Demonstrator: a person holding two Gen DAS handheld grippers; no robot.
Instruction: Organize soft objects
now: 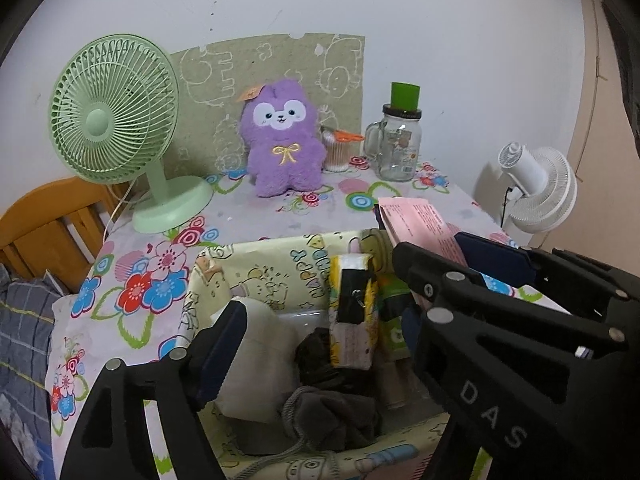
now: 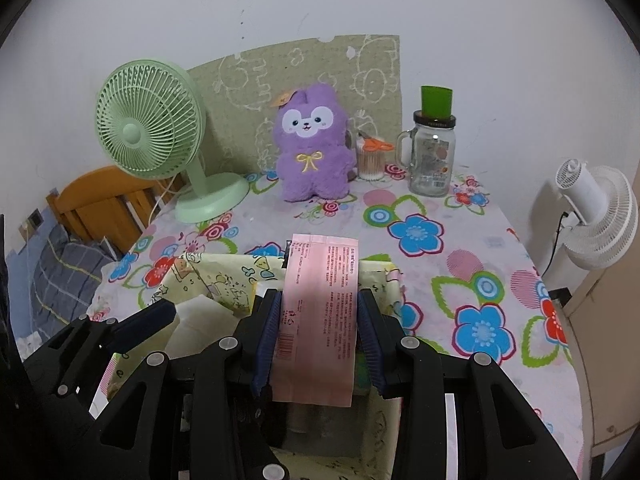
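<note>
Right wrist view shows the right gripper (image 2: 319, 332) clamped on a pink packet (image 2: 320, 312), held above the near-right part of the fabric bin (image 2: 224, 276), which stands at the table's (image 2: 460, 264) front edge. Judging by the bin's contents, the job looks well along: a white pouch (image 1: 260, 356), dark cloth (image 1: 332, 412) and yellow tissue pack (image 1: 354, 312) already lie inside. The purple plush (image 2: 314, 148) sits at the back edge, perhaps left to sort. The left gripper (image 1: 312, 312) hangs wide open over the bin, holding nothing.

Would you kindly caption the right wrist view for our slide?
Right gripper holds a pink packet above the patterned fabric bin; purple plush waits behind.
</note>
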